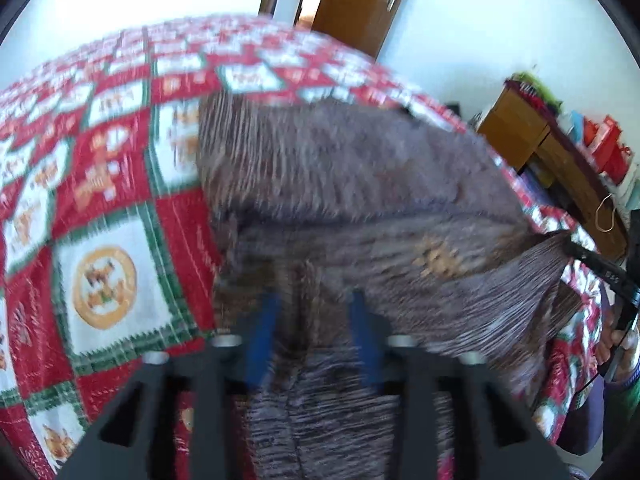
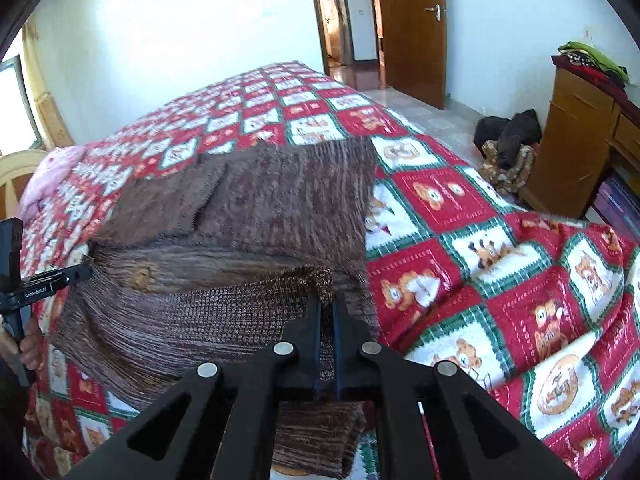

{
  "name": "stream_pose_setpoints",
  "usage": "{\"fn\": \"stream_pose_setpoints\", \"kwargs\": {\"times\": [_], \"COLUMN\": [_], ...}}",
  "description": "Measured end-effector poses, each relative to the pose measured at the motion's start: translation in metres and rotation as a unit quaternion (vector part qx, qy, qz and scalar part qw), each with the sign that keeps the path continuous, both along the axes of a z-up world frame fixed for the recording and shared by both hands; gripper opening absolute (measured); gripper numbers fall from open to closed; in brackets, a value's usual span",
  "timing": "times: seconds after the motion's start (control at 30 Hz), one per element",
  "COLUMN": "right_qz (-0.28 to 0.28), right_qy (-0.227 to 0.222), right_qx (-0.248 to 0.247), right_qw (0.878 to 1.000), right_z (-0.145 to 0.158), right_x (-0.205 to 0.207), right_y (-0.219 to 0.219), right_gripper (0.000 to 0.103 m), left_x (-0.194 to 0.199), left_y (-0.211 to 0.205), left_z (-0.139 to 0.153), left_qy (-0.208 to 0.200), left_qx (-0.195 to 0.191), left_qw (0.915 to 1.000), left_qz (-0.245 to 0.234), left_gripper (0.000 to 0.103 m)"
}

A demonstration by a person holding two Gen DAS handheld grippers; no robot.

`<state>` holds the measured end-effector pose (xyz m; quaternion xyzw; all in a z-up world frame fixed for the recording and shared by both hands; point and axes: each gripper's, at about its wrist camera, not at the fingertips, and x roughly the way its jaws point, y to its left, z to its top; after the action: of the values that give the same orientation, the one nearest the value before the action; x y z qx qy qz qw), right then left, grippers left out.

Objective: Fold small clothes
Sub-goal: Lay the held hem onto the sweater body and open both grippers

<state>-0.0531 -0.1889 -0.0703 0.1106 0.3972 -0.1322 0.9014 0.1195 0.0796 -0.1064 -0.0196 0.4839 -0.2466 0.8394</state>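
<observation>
Sweater (image 1: 360, 184), brown knit, lies on the bed (image 1: 100, 208) near its foot edge, partly folded over itself. In the left wrist view the picture is smeared by blur; the left gripper (image 1: 316, 320) hangs over the knit with its jaws parted, cloth between them but not visibly pinched. The right gripper (image 1: 600, 268) shows at the right rim, holding a stretched corner. A cabinet (image 1: 552, 160) stands beyond the bed.

In the right wrist view the right gripper (image 2: 327, 320) is clenched on a fold of the sweater (image 2: 280, 208), lifting it slightly. The left gripper (image 2: 48, 280) is cut off at the left edge. Dark clothes (image 2: 508, 132) lie on the floor beside the cabinet (image 2: 576, 128); a door (image 2: 412, 28) stands open behind.
</observation>
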Motion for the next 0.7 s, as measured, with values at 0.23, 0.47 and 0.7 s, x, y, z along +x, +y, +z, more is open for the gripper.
{"fn": "stream_pose_setpoints", "kwargs": {"times": [0.23, 0.47, 0.7], "right_qz": [-0.007, -0.046, -0.06], "right_qy": [0.009, 0.012, 0.023], "right_qx": [0.004, 0.002, 0.026], "right_qw": [1.0, 0.999, 0.998], "right_z": [-0.009, -0.013, -0.029], "right_x": [-0.006, -0.021, -0.027], "right_y": [0.001, -0.013, -0.017], "right_gripper": [0.005, 0.005, 0.005], "left_x": [-0.001, 0.0, -0.003], "left_y": [0.007, 0.033, 0.015], "left_z": [-0.001, -0.005, -0.008], "left_qy": [0.002, 0.041, 0.023], "left_qx": [-0.046, -0.143, -0.082], "left_qw": [0.9989, 0.9886, 0.9962], "left_qz": [-0.003, 0.024, 0.017], "left_gripper": [0.067, 0.066, 0.014]}}
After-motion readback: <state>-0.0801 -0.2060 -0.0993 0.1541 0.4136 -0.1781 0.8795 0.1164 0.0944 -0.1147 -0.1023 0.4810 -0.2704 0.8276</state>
